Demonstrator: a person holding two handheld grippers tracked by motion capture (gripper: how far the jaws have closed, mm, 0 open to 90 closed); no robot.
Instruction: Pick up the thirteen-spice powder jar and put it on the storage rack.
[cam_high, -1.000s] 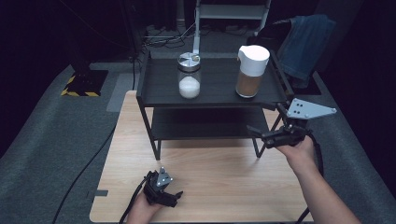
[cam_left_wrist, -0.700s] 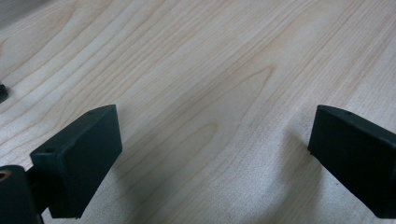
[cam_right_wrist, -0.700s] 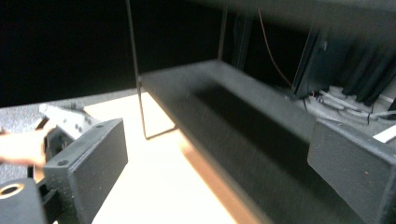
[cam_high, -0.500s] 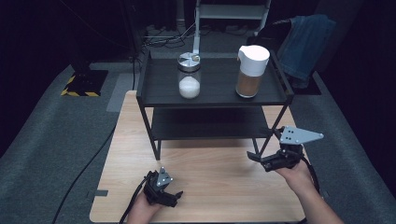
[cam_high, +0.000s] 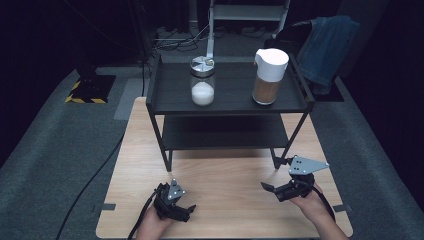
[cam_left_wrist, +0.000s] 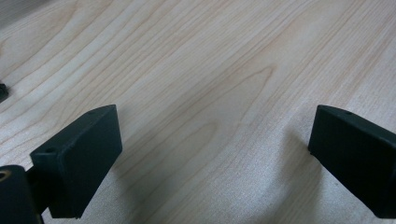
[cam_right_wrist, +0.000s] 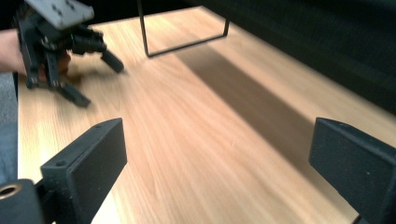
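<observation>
My left gripper (cam_high: 185, 211) rests low on the wooden table (cam_high: 225, 175) near its front edge, left of centre, held by a hand. In the left gripper view its jaws stand wide open (cam_left_wrist: 210, 154) just above bare wood with nothing between them. My right gripper (cam_high: 272, 191) is at the front right, its jaws aimed left across the table. It is open and empty too (cam_right_wrist: 215, 172). The right gripper view looks over the tabletop at the left gripper (cam_right_wrist: 100, 84) farther off.
A black two-tier rack (cam_high: 230, 107) stands on the back half of the table. On its top shelf are a glass jar of white powder (cam_high: 202, 82) and a white-lidded jug of brown contents (cam_high: 268, 75). A rack leg (cam_right_wrist: 147, 37) stands beyond the left gripper.
My right gripper has come down and toward the table's front from beside the rack's right leg. The left gripper has stayed put.
</observation>
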